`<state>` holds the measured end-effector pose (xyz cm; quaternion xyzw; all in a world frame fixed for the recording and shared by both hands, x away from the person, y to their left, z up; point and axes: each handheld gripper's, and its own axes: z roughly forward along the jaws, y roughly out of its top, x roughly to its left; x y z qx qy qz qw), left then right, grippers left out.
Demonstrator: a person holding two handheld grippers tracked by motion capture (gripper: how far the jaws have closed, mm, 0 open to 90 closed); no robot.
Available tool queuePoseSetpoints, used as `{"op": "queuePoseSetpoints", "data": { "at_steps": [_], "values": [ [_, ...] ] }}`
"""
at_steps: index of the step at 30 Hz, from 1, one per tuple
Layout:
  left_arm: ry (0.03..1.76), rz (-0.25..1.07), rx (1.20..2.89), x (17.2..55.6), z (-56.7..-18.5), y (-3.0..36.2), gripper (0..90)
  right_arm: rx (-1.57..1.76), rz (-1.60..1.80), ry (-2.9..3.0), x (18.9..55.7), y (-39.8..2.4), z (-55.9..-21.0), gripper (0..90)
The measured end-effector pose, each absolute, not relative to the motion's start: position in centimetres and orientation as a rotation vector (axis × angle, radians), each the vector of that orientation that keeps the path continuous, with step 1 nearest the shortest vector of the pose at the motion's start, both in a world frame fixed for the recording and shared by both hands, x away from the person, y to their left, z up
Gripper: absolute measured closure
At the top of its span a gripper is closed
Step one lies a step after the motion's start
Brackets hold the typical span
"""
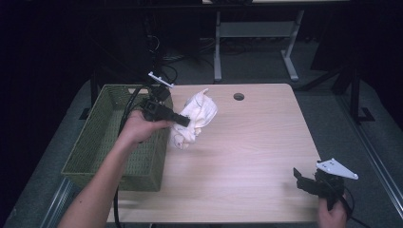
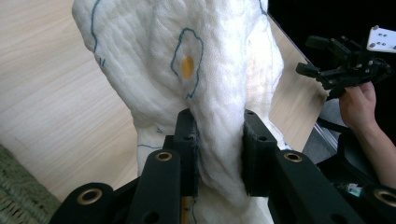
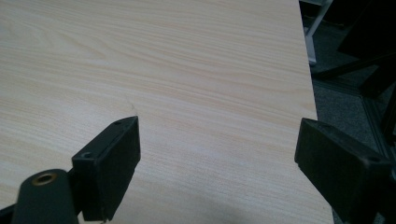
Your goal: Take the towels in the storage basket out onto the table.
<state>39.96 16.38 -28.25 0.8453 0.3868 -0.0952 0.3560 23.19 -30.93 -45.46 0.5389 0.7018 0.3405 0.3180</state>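
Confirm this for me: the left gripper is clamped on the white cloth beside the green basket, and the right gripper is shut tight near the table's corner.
One thing is wrong: the right gripper is open, not shut. The right gripper view shows its jaws standing wide apart over bare table. The rest holds: the left gripper is clamped on the white cloth beside the green basket, as the high view shows.

The surface (image 1: 256, 156) is a light wood-grain top with a round cable hole (image 1: 238, 96) near its far edge. Grey carpeted floor (image 1: 332, 128) surrounds it. Beyond the far edge stands a second desk on a pale metal frame (image 1: 256, 33). The room behind is dark; light falls mainly on the surface.
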Motion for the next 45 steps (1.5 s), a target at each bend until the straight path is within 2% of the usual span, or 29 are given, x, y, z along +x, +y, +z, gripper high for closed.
{"op": "queuePoseSetpoints", "data": {
  "at_steps": [45],
  "values": [
    [0.931,-0.374,2.261,41.3,-32.7,8.3,70.8,1.412,0.909,1.854,23.1,-30.9,-45.4,13.9]
  ]
}}
